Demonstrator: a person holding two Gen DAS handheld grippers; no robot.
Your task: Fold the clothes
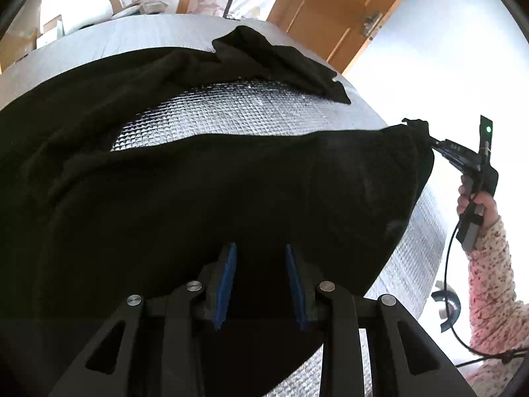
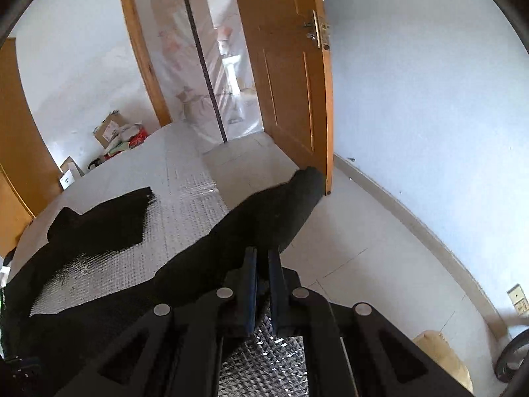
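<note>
A big black garment [image 1: 205, 178] lies spread on a tabletop [image 1: 264, 106] that is covered with a shiny silver quilted sheet. Part of the cloth is bunched up at the far side, and a patch of silver shows in the middle between two black parts.

The left claw [image 1: 261, 284] hangs over the near part of the black garment. Its two blue pads [image 1: 226, 284] stand apart, with black cloth under the gap. You cannot tell if the pads touch the cloth, and they are not squeezing it.

The right claw [image 2: 262, 284] has its two dark fingers [image 2: 249, 284] pressed nearly together. A thin bit of the black garment [image 2: 264, 218] is clamped between them. The cloth runs up from the claw in a long fold and ends in a rounded tip past the edge of the tabletop [image 2: 185, 192]. In the left wrist view, the right claw [image 1: 433, 144] pinches one corner of the garment out at the right side, and the cloth is pulled tight toward it.

A hand [image 1: 476, 203] grips the right claw's handle. Its sleeve [image 1: 492, 274] is pink with small flowers.

Behind the tabletop there is an open wooden door [image 2: 291, 76], a white wall [image 2: 429, 99] and some cardboard boxes [image 2: 110, 129] on the floor.
</note>
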